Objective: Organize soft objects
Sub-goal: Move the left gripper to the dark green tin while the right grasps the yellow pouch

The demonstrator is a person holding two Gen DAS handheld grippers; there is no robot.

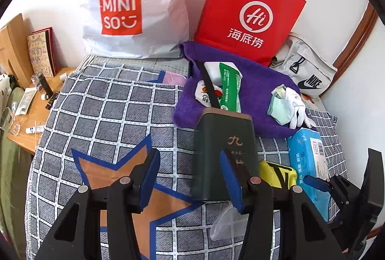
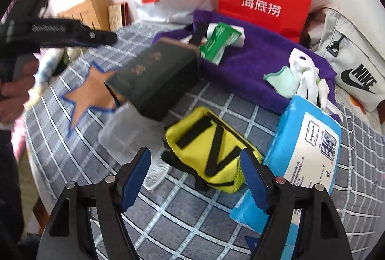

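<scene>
Diagonally on the checked bed point(image 2: 192, 216) lies the yellow fabric pouch point(image 2: 211, 149), framed by the right gripper's point(image 2: 195, 178) parted, empty jaws; the left gripper point(image 1: 190, 178) is held half-open, empty.

Dark green box point(image 1: 223, 156): on the checked bedspread point(image 1: 108, 110), mid-bed. Red paper bag point(image 1: 247, 12) and white Miniso bag point(image 1: 134, 7): upright at the bed's far edge. Clear plastic lid point(image 2: 125, 132): beside box.
</scene>
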